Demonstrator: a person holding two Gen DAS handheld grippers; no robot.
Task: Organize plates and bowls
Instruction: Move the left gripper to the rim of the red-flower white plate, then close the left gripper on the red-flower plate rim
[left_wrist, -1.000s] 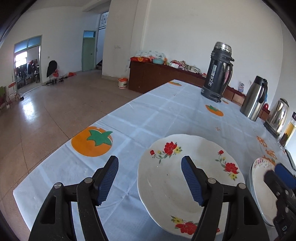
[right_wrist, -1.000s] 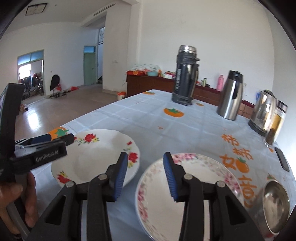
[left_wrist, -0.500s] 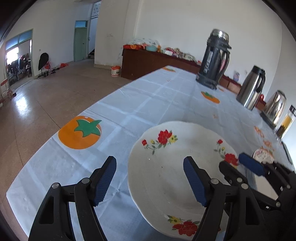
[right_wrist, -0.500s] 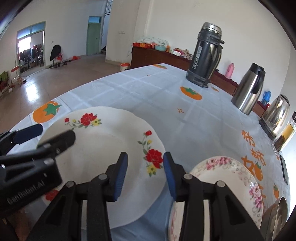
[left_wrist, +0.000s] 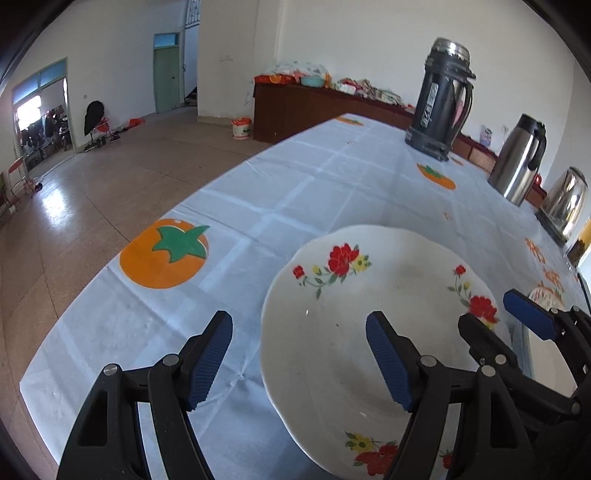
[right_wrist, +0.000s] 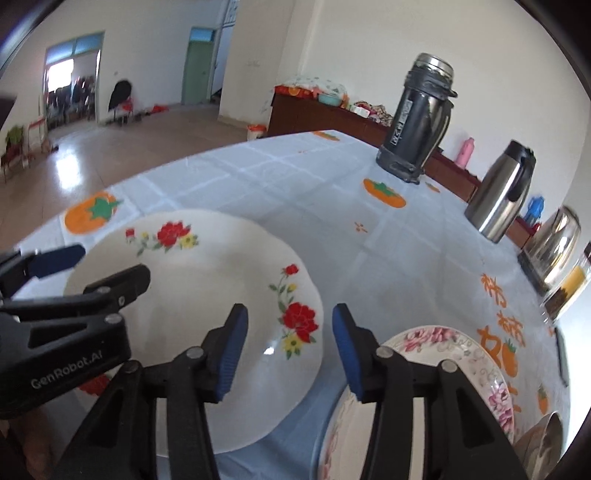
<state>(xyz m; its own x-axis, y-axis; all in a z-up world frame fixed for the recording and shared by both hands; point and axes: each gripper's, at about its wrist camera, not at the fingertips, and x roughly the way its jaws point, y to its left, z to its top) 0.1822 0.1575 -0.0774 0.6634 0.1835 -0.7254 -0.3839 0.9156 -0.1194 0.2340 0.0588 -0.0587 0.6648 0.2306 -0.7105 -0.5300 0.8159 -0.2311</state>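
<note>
Table covered by a pale blue checked tablecloth (left_wrist: 332, 184) printed with orange persimmons; one large print (left_wrist: 164, 253) lies at centre left of the left wrist view. A tall dark vacuum flask (left_wrist: 441, 99) stands upright at upper right. Right of it, a steel jug (left_wrist: 517, 164) with black handle, then a steel kettle (left_wrist: 563, 203) near the right edge. A brown sideboard (left_wrist: 314, 107) runs along the far wall, its top cluttered. A green door (left_wrist: 166, 74) shows at upper left. A bucket (left_wrist: 242, 128) sits on the tiled floor (left_wrist: 92, 184).
</note>
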